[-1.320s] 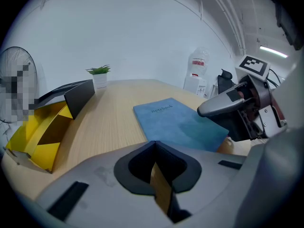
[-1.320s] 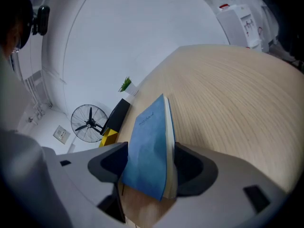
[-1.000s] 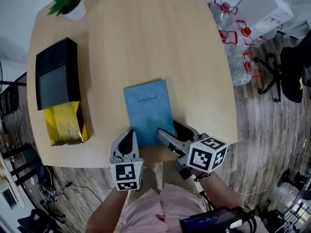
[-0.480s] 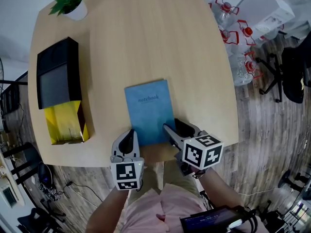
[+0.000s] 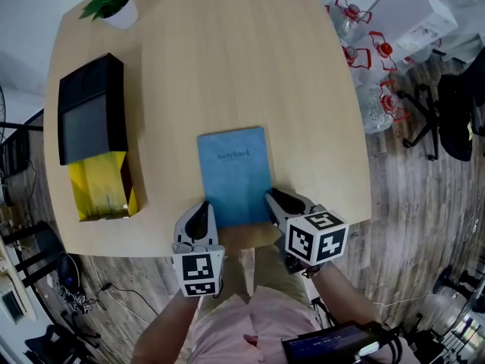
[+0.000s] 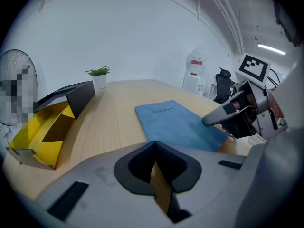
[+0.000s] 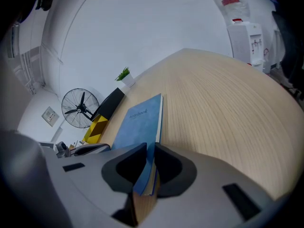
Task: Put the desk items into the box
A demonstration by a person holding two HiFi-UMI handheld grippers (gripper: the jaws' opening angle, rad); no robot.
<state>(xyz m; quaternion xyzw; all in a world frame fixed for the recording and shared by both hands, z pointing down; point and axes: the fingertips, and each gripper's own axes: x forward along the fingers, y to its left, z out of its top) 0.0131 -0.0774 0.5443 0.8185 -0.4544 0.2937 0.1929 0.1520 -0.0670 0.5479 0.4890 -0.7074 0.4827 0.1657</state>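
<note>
Clamps the blue notebook at its near right corner with the jaws of the right gripper. In the right gripper view, shows the page edge pinched between the two jaws. Compared with a second ago, has moved this gripper off the top of the cover, out to the notebook's right edge, and has nudged the notebook a little rightward on the bench. Keeps the left gripper just beside the notebook's near left corner, jaws closed together on nothing. Seems to leave the notebook flat, not yet lifted. Has the black and yellow box lying on its side well to the left of the notebook, with the yellow mouth open toward the near side.

Judging from this: grasp made, so next lifting and carrying leftward into the box mouth. Calls for care, since a thin corner hold may let the notebook droop or twist.
</note>
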